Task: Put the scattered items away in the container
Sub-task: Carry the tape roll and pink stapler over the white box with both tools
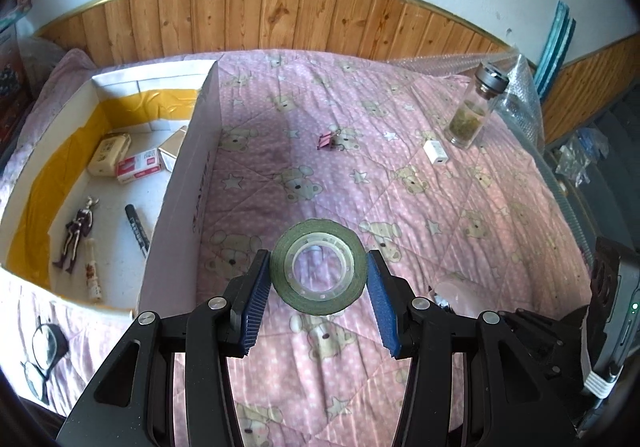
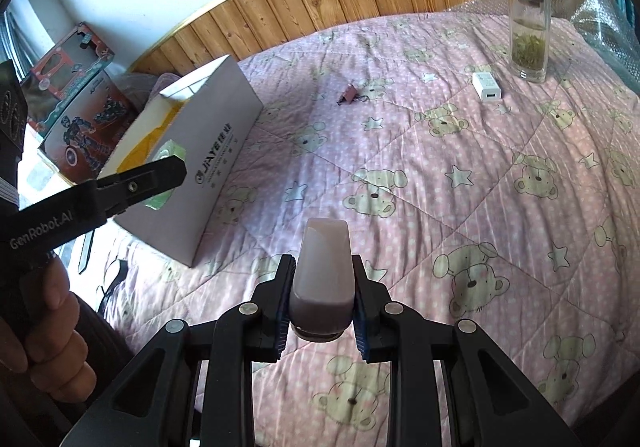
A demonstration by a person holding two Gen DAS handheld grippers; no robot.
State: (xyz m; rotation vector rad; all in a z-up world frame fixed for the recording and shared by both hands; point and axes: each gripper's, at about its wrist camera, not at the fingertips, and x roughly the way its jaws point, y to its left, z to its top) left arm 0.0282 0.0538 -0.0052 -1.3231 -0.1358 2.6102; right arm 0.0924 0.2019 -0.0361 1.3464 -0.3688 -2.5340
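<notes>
Firmly clamped between left gripper (image 1: pixel 318 271) jaws: green tape roll (image 1: pixel 318 267), right of white box (image 1: pixel 182 183). Pinched in right gripper (image 2: pixel 322 289): pale pink block (image 2: pixel 324 279).

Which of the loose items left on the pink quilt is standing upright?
The glass bottle with a grey lid, holding greenish leaves, stands upright. The white charger block and pink binder clip both lie flat.

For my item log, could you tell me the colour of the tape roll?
Dark green tape roll with a clear core, best seen in the left wrist view.
</notes>
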